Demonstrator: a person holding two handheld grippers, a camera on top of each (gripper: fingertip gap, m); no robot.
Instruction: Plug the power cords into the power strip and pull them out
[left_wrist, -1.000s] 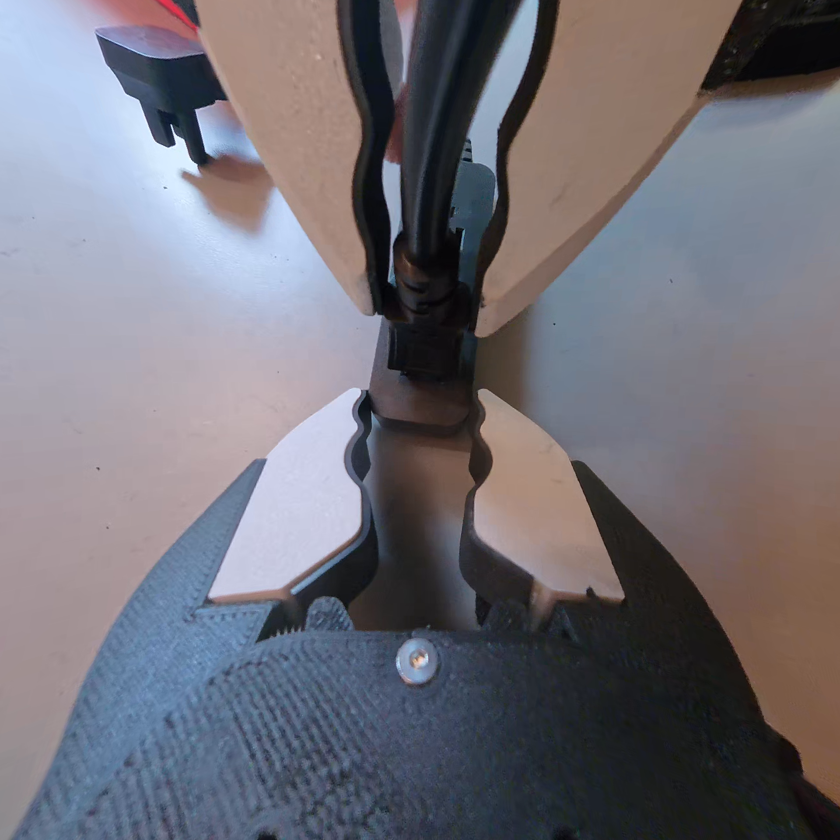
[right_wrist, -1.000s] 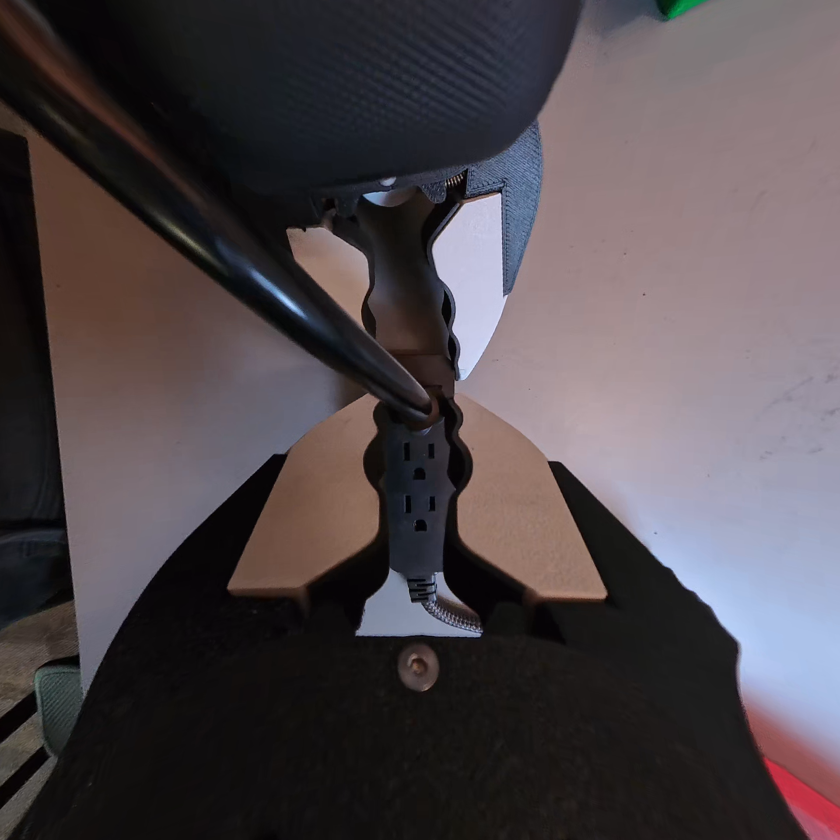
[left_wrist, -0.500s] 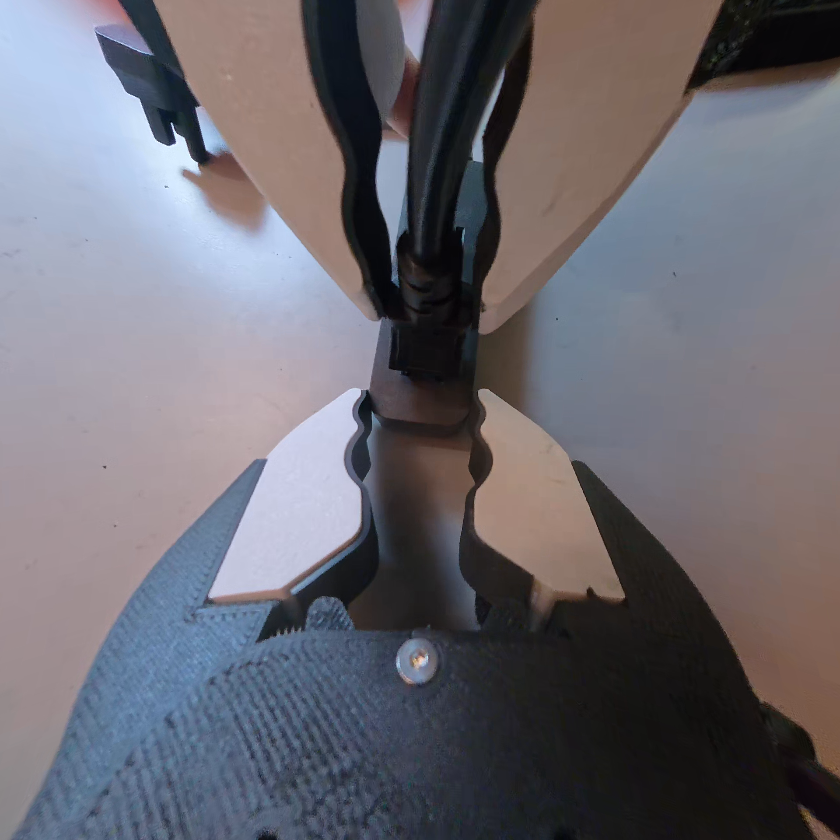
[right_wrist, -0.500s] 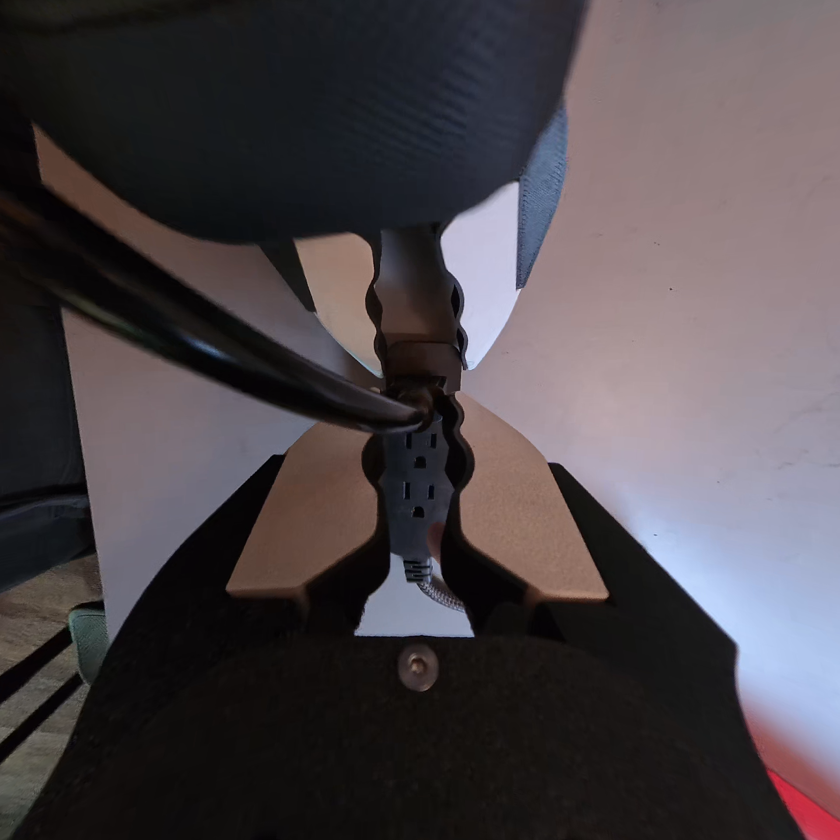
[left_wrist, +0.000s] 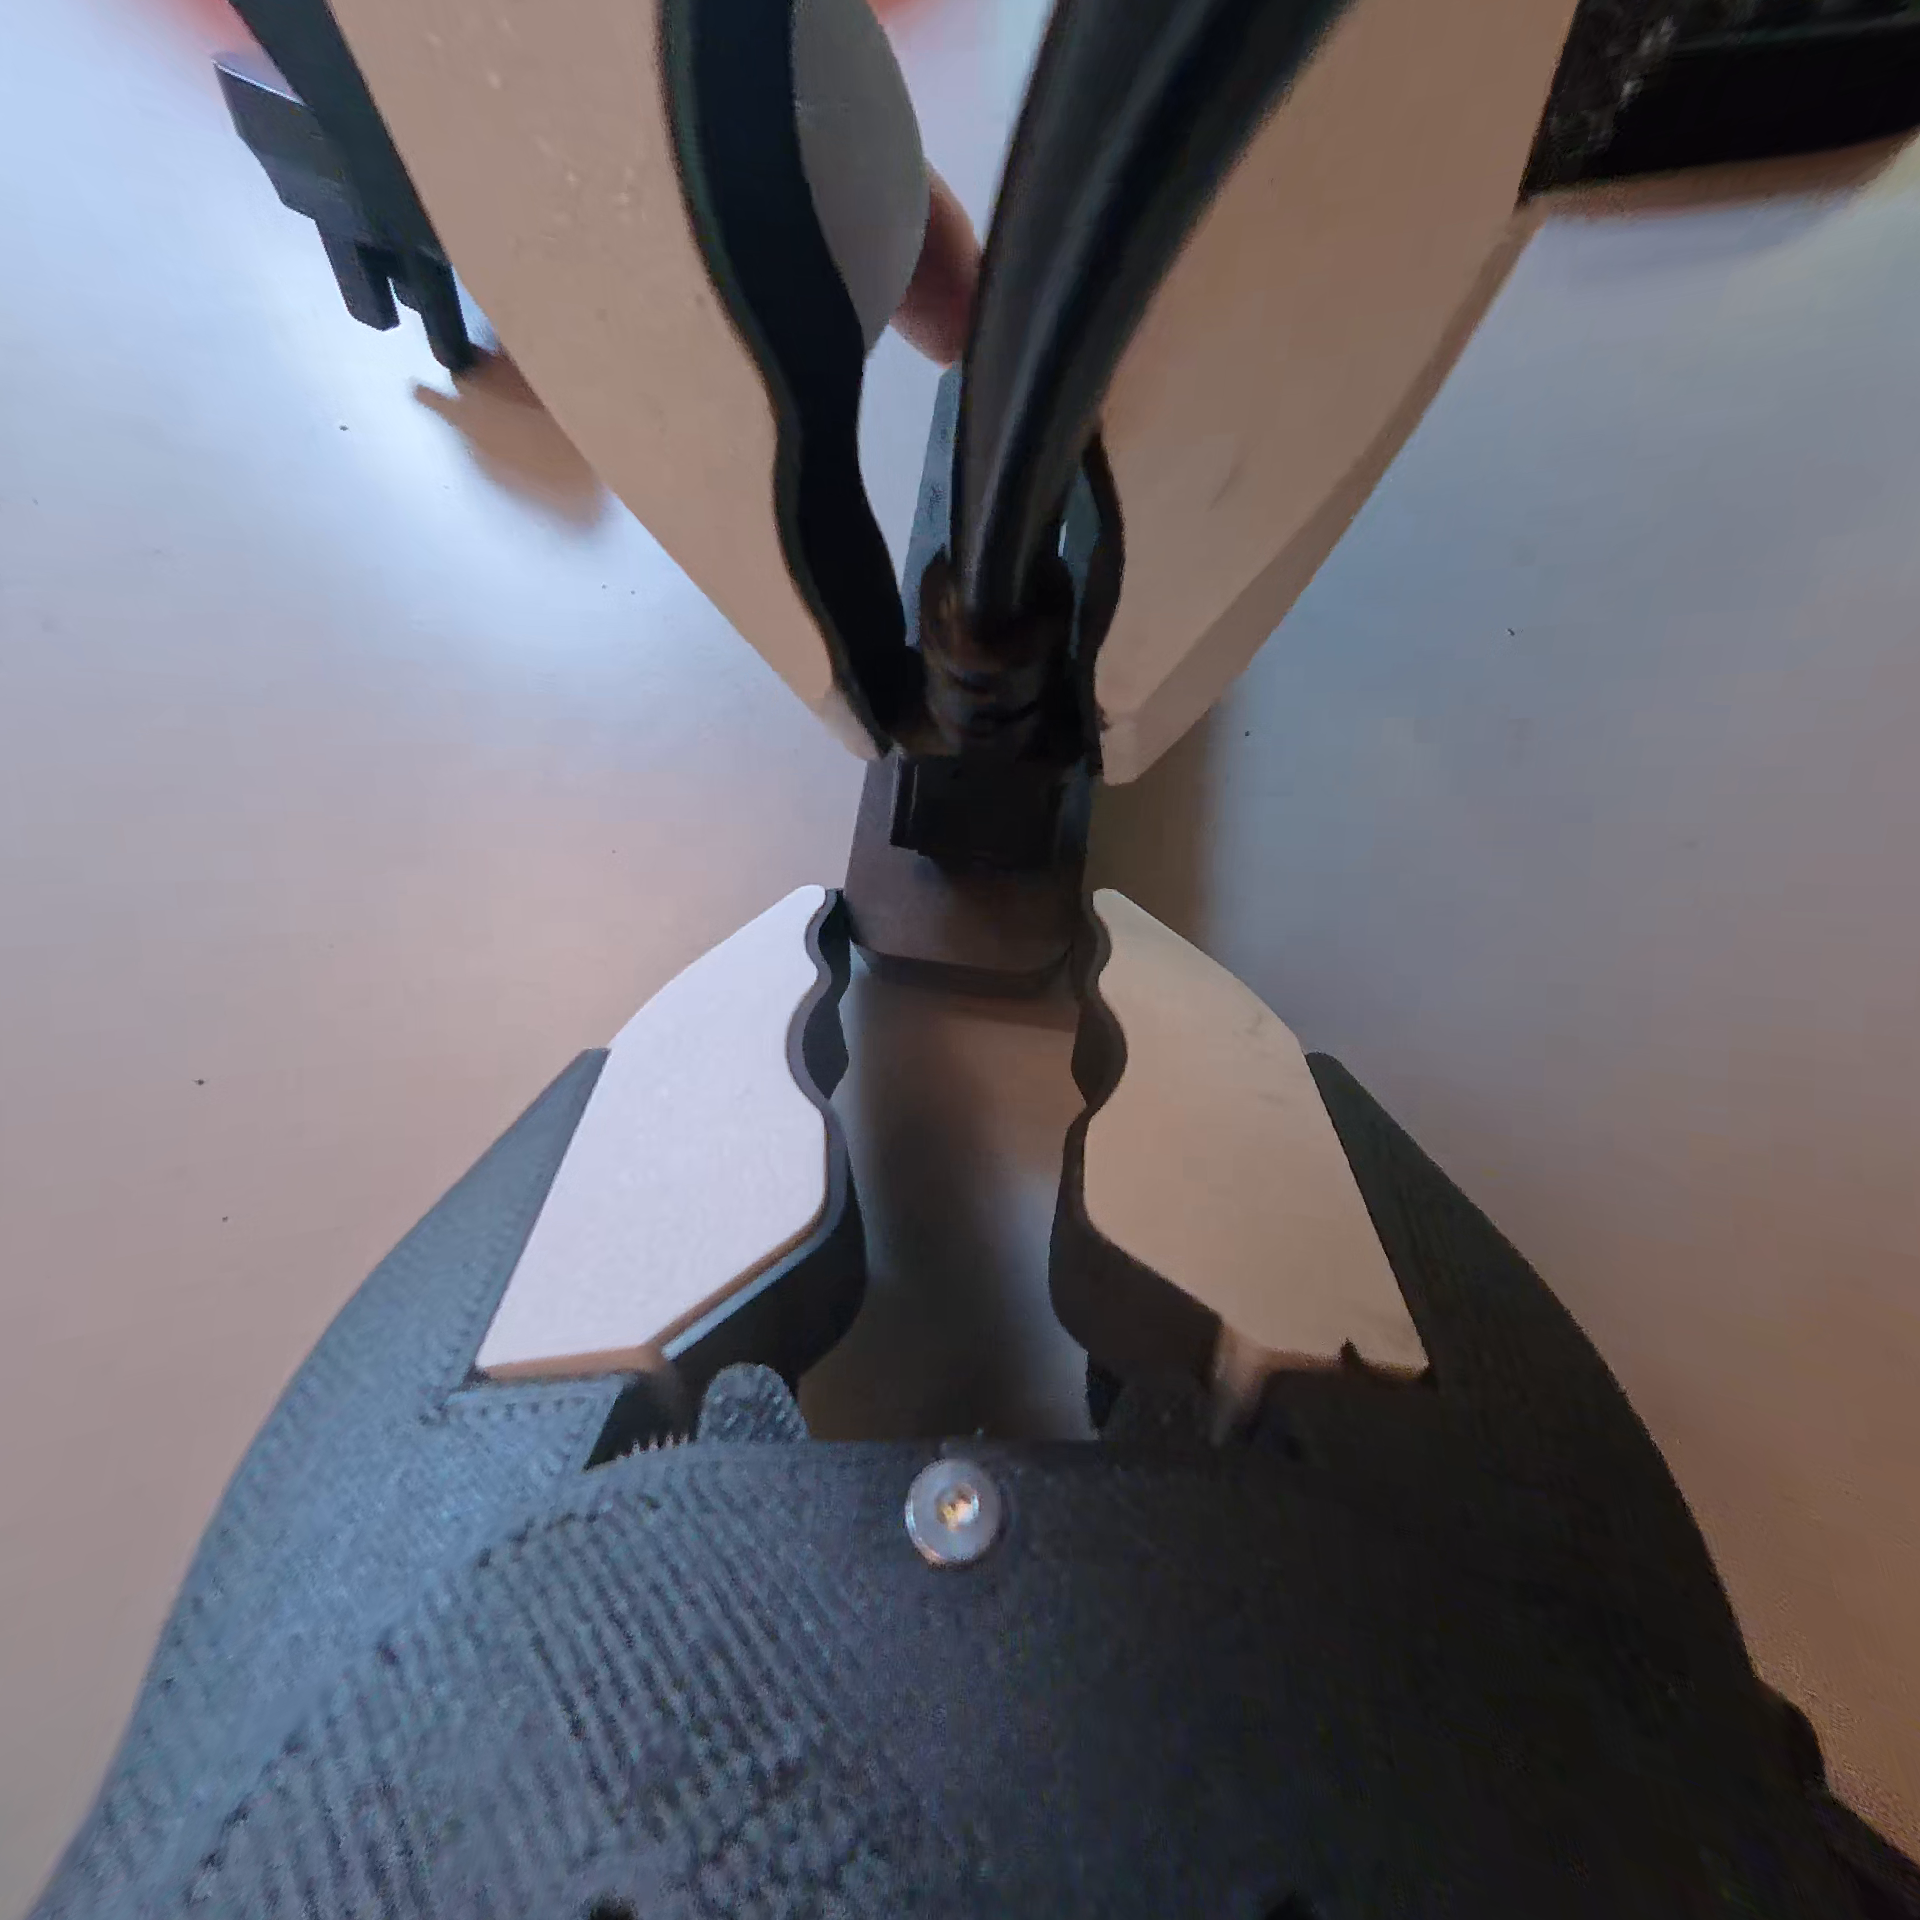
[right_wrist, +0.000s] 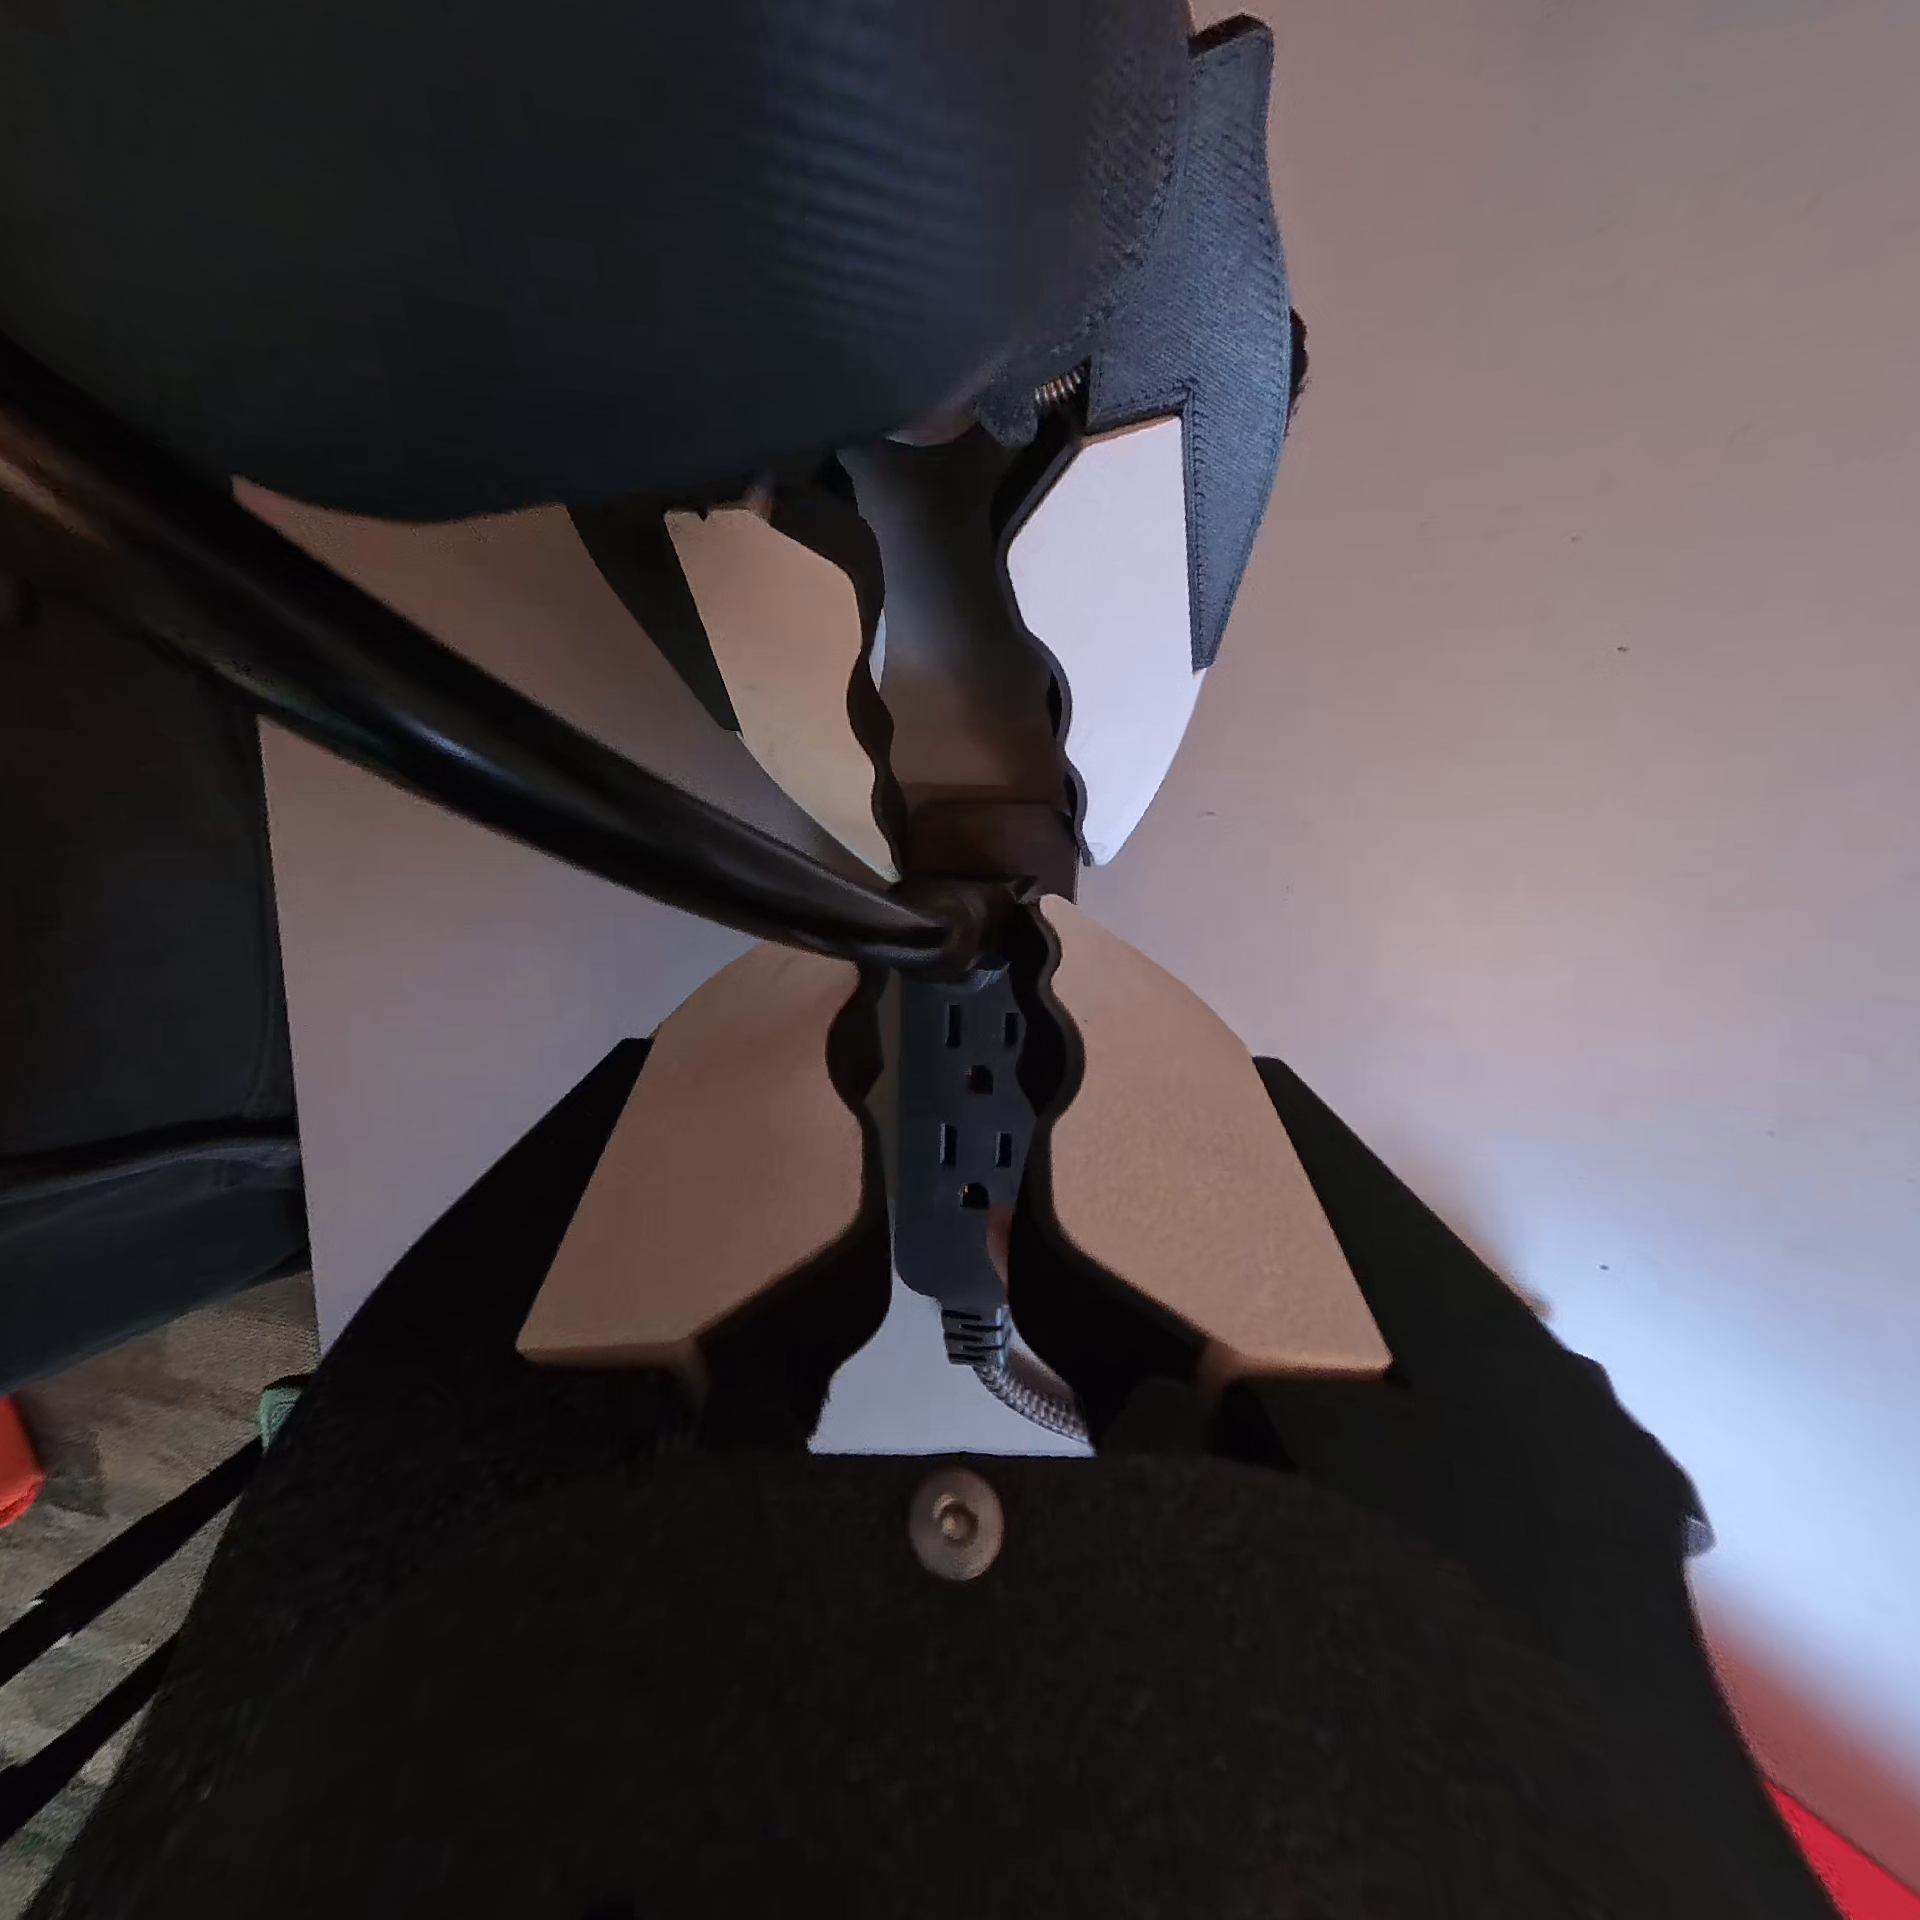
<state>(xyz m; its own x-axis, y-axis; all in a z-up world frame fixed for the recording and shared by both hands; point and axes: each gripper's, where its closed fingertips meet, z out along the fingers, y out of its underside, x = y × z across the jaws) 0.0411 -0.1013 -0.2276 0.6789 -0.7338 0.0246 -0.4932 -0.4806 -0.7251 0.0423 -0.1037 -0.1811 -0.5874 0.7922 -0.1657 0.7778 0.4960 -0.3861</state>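
A black power strip (right_wrist: 966, 1091) lies on the white table, two free outlets facing up. A black plug (left_wrist: 977, 821) sits in its end outlet, and its thick black cord (left_wrist: 1039, 416) rises away; in the right wrist view the cord (right_wrist: 468, 717) runs off to the upper left. My left gripper (left_wrist: 956, 914) is shut on the strip's end block (left_wrist: 956, 945). My right gripper (right_wrist: 961, 951) comes from the opposite side over the strip, its tips shut on the plug. It shows in the left wrist view (left_wrist: 987, 738).
A second black plug (left_wrist: 343, 239) with prongs lies on the table at the far left. A person's fingertip (left_wrist: 935, 301) shows behind the cord. The table edge (right_wrist: 281, 1039) runs down the left, floor beyond. A red object (right_wrist: 1849, 1860) sits at bottom right. Tip to tip, the grippers are about 5 centimetres apart.
The right gripper has shifted slightly and tilted, and the cord has swung lower and flatter in the right wrist view. The plug still sits in the strip. The left gripper keeps its hold.
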